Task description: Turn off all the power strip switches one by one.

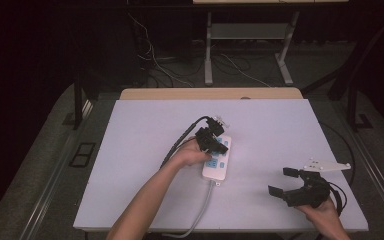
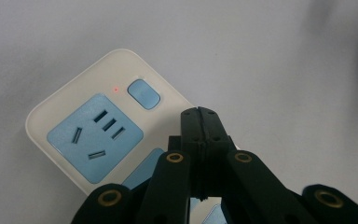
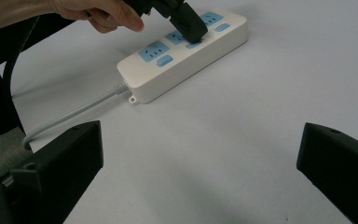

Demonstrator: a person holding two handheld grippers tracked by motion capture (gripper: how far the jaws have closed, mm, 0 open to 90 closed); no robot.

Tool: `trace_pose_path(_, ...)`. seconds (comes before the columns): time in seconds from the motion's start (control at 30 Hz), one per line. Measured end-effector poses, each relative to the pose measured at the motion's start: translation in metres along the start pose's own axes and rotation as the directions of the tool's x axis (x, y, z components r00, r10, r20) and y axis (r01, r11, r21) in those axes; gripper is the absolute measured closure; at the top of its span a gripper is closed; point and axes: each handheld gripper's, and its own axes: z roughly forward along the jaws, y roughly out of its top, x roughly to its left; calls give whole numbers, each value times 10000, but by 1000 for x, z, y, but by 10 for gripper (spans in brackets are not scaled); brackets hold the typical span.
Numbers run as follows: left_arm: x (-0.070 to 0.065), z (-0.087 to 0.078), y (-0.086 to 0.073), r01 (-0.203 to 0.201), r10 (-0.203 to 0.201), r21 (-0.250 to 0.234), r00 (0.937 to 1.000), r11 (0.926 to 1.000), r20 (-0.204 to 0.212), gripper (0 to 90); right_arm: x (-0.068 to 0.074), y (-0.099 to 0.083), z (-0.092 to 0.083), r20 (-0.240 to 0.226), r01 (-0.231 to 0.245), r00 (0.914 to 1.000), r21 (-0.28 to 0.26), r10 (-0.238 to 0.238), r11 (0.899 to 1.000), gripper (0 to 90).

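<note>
Nearest the person, at the counter's [image 1: 145, 125] front right, the right gripper [image 1: 285, 182] is held in the right hand [image 1: 325, 212] just above the white surface, with its fingers [image 3: 56, 163] wide apart and nothing between them. Its grey three-cornered plate [image 1: 327, 165] sits on top, and its cable loops beside the hand. In the right gripper view the two black fingers frame bare counter, with the strip farther off.

Toward the middle of the counter lies the power strip [image 1: 217, 159], white with blue sockets, lengthwise away from the person. Its grey cord [image 1: 202, 210] runs from the near end back to the front edge of the counter and over it.

The left hand [image 1: 190, 154] holds the left gripper [image 1: 219, 145] over the strip. Its fingers [image 2: 200, 126] are pressed together, holding nothing, and their tip comes down on the strip's top face at one of the blue buttons [image 3: 193, 45] beside a middle socket. In the left gripper view the closed tip stands over the strip, and past it shows the end socket [image 2: 95, 135], its blue button [image 2: 143, 94] and a small red light [image 2: 115, 89] next to that button. The left gripper's black cable [image 1: 180, 140] arcs away over the counter behind the hand.

Beyond the counter's far edge are a dark floor, loose cables and the legs of another table [image 1: 209, 55].
</note>
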Motion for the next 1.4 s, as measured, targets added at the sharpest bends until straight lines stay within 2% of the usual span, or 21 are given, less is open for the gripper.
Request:
trace_pose_path(0.77,-5,-1,0,-370,372,72,9989,9993,-291,895,-2,0,-2,79,-106,9999,-72,107,9999,1)
trace_pose_path(0.83,-6,-5,1,-393,389,-147,9989,9991,-263,894,-2,-1,-2,97,-85,9999,-64,86,9999,1)
trace_pose_path(1.0,-3,-9,-2,-472,477,173,9983,9987,-333,893,-2,-1,-3,107,-77,9999,-86,78,9999,1)
trace_pose_path(1.17,1,-16,-1,-315,308,-216,9990,9993,-323,893,-2,-1,-3,124,-115,9999,-70,116,9999,1)
trace_pose_path(1.4,5,-23,4,-244,228,-383,9989,9990,-414,892,-3,-1,-2,144,-113,9998,-59,113,9999,1)
